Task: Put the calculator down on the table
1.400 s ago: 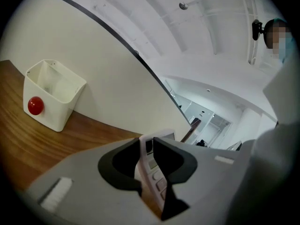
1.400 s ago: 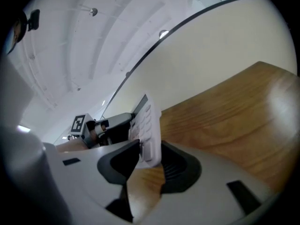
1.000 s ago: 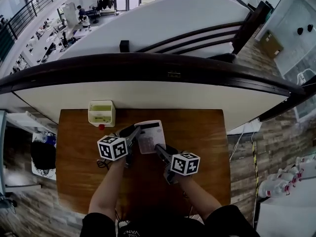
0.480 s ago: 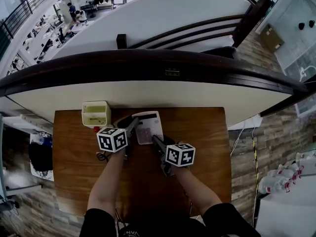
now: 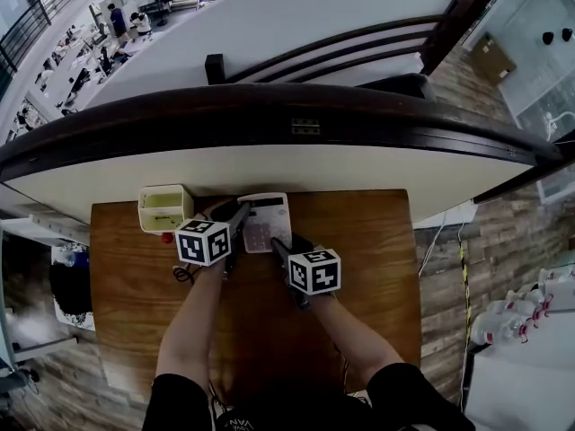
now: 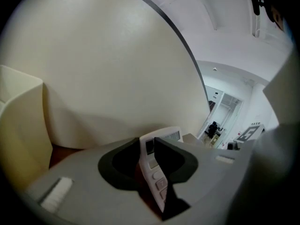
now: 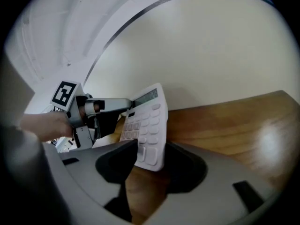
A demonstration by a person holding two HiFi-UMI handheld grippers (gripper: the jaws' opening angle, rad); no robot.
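A white calculator [image 5: 267,220] sits tilted over the far middle of the wooden table [image 5: 368,268], display end toward the wall. My left gripper [image 5: 237,220] is shut on its left edge; in the left gripper view the calculator [image 6: 153,170] stands edge-on between the dark pads. My right gripper [image 5: 279,246] is at its near end. In the right gripper view the calculator's [image 7: 146,128] key corner lies between the jaws, which have just been opening and stand apart from it. The left gripper [image 7: 101,106] shows beyond it.
A cream open box [image 5: 163,207] stands at the table's far left, with a small red thing [image 5: 166,237] beside it. A curved white wall [image 5: 377,164] with a dark rail runs right behind the table's far edge. A black cable [image 5: 184,274] lies under my left hand.
Both grippers and the calculator have moved up the picture toward the table's far edge and the wall. The calculator now lies closer to the cream box's side.
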